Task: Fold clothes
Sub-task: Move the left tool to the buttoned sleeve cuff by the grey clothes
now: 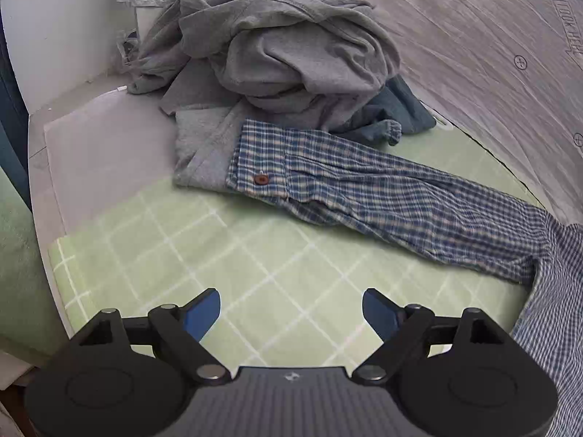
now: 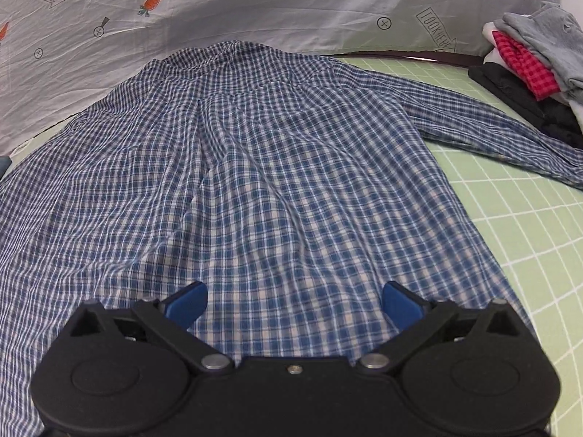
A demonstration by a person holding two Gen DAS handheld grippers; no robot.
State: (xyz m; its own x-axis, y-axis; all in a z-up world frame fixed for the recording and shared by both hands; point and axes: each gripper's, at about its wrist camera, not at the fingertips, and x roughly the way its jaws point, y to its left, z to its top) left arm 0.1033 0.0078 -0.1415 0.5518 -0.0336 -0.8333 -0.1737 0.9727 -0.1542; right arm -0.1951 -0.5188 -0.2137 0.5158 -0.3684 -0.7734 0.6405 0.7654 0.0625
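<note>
Both claws stand spread wide and grasp nothing. Left claw hangs over bare green mat, its blue pads well apart and touching no cloth. Beyond it a shirt sleeve lies flat across the mat, running from the right edge toward the far left, and ends in a cuff with a brown button. That cuff rests against a grey heap of crumpled clothes at the far left, with a bit of blue denim showing from under the heap on its right. A grey sheet printed with carrots rises along the far right.

Right claw hangs over the near hem of the plaid shirt, released, with its pads above the fabric and none pinched between them. The shirt lies spread out on the mat, collar at the far end, wrinkled down the middle. Its right sleeve stretches out to the right toward a stack of grey, red-checked and black clothes at the far right. The same sheet stands behind the collar.
</note>
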